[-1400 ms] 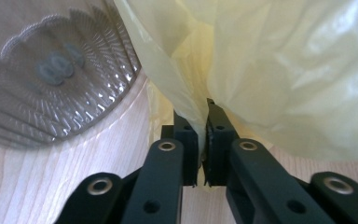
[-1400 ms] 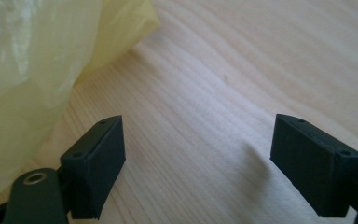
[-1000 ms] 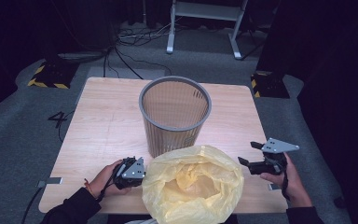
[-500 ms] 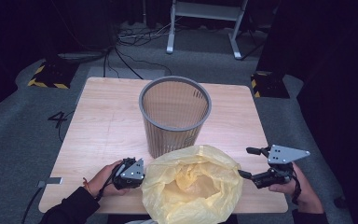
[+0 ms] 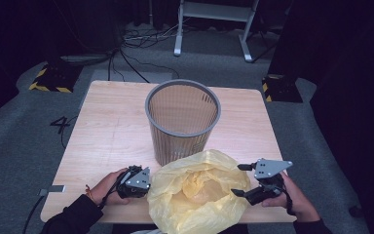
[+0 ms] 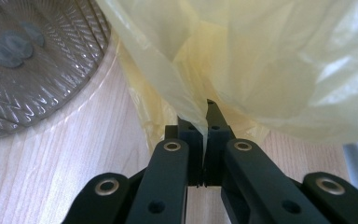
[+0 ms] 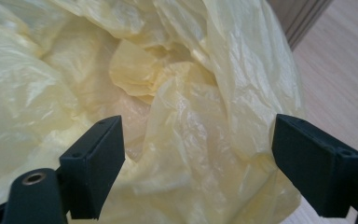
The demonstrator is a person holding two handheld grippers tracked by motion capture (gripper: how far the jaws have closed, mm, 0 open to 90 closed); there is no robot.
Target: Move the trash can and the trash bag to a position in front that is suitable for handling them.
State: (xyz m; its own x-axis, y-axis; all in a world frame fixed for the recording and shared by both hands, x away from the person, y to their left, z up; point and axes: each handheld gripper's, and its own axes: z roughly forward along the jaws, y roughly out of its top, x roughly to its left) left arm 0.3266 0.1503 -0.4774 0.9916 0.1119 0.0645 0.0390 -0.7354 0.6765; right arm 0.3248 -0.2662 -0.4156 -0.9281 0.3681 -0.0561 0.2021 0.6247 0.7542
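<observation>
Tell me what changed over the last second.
The right gripper moved down the table's right side toward the person and turned in toward the yellow bag; its fingers stand open, straddling the bag's rim. The left gripper stayed clamped on the bag's left edge. The mesh bin didn't move.

Cables (image 5: 126,51) on grey carpet (image 5: 19,141); metal stand (image 5: 214,24) behind.

Yellow bag (image 5: 199,195) hides basket (image 5: 182,122) base in high view; bag's near edge cut off at frame bottom.
</observation>
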